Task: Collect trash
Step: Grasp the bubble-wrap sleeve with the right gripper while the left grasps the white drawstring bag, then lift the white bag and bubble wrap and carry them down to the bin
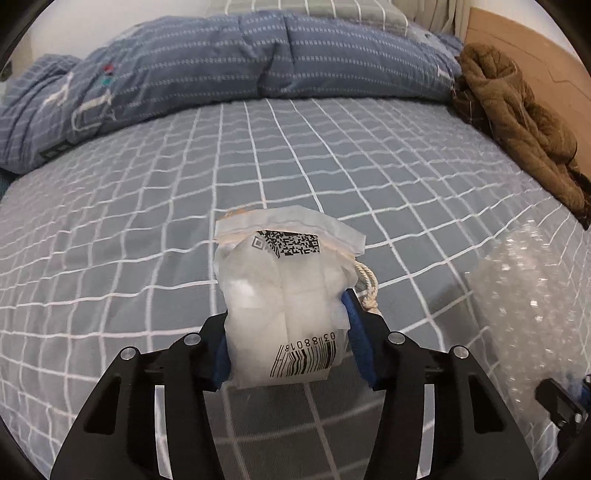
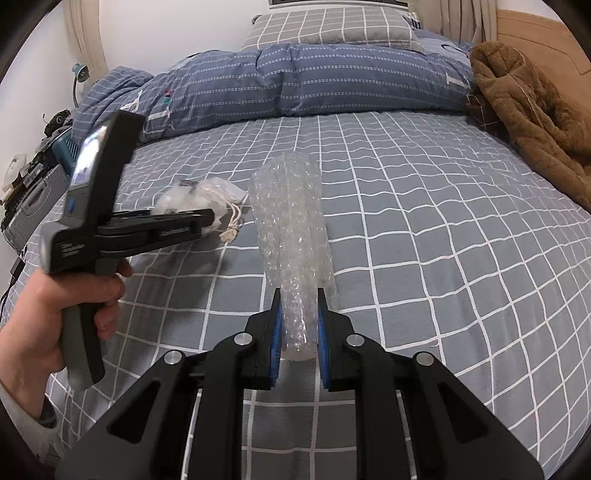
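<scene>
A white plastic packet [image 1: 284, 306] with a QR code and a barcode sits between the blue pads of my left gripper [image 1: 286, 308], which is shut on it just above the checked bedsheet [image 1: 147, 221]; a knotted cord hangs from its right side. In the right wrist view the same packet [image 2: 199, 197] shows at the tip of the left gripper [image 2: 210, 219], which a hand [image 2: 55, 306] holds. My right gripper [image 2: 298, 299] is shut on a rolled sheet of clear bubble wrap [image 2: 291, 221] that sticks up and forward. The bubble wrap [image 1: 532, 295] also shows at the right of the left wrist view.
A rumpled blue duvet [image 2: 295, 77] lies across the far side of the bed, with a checked pillow [image 2: 328, 29] behind it. A brown fleece garment [image 2: 528, 110] lies at the right by the wooden headboard [image 2: 535, 29]. Cluttered items [image 2: 29, 184] stand beside the bed's left edge.
</scene>
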`<state>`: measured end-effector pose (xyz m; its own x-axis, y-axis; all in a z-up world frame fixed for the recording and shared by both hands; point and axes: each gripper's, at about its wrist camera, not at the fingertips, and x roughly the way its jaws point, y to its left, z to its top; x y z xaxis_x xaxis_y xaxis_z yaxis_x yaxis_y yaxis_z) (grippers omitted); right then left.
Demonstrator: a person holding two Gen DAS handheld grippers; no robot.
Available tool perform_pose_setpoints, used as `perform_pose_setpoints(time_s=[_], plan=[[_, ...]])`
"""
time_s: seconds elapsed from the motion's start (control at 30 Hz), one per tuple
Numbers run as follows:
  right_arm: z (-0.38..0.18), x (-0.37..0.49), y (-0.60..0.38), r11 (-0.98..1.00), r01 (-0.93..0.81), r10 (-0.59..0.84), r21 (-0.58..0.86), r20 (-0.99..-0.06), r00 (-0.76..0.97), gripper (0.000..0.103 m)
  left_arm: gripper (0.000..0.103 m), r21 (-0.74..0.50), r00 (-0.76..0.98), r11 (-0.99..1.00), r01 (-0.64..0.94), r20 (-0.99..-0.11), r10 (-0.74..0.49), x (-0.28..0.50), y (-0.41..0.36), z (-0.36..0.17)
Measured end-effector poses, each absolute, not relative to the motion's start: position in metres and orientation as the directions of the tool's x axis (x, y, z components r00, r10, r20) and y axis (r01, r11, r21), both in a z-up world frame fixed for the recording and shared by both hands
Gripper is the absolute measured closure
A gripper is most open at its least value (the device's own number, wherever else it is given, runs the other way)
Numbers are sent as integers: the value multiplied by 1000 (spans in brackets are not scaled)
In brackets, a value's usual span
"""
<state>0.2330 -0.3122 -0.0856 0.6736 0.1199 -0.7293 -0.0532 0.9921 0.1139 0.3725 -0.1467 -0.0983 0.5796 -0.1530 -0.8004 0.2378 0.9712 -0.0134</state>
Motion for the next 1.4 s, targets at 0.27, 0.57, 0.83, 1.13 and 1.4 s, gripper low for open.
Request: perform_pose_setpoints(time_s=[0.27,0.57,0.83,1.13,1.4], plan=[[-76,227,-297,993,-62,116,102,-715,690,88,52,-9,639,982,191,-758,-132,331,-126,-61],[-59,216,-273,994,-78,105,70,-694,712,88,51,-16,672,993,118,-735,-92,268,-92,-42],[-46,205,-248,994,-106,97,29,-687,720,88,51,-12,678,997,82,-732,-65,243,-72,-38],[-45,188,-230,994,-109,100,30,-688,719,88,51,-16,675,997,72,-735,-61,216,-56,-38],[-44,161,-218,993,-105,109,48,-690,716,88,51,-7,679,998,69,-732,-52,183,-44,-34]])
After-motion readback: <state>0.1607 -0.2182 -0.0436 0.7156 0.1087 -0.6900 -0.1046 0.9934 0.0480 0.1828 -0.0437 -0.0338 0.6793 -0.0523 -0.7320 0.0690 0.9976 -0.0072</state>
